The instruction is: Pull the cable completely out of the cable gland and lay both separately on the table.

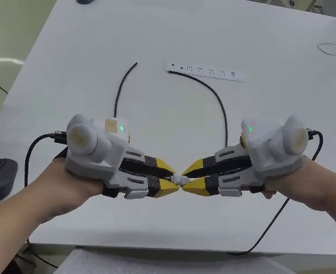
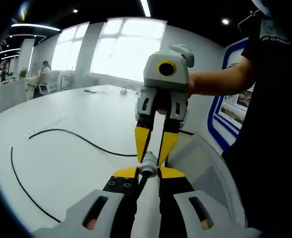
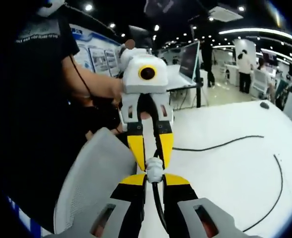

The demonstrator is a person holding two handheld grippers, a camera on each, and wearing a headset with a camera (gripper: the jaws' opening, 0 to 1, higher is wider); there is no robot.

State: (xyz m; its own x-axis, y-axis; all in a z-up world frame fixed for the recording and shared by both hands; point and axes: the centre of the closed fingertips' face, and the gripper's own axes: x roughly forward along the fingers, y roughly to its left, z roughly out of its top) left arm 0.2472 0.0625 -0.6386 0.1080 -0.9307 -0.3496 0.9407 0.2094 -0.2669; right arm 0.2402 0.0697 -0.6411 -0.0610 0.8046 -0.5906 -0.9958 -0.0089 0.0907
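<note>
I've got the left gripper (image 1: 172, 181) clenched on the small, pale ribbed gland (image 1: 181, 180). The right gripper (image 1: 187, 181) pinches the thin black cable (image 3: 158, 198) just behind it, over the white surface (image 1: 156, 34).

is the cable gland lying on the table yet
No, the cable gland is held up off the table, pinched between the tips of the left gripper and the right gripper.

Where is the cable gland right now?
Low centre in the head view, the cable gland is pinched between the left gripper and right gripper, above the table.
</note>
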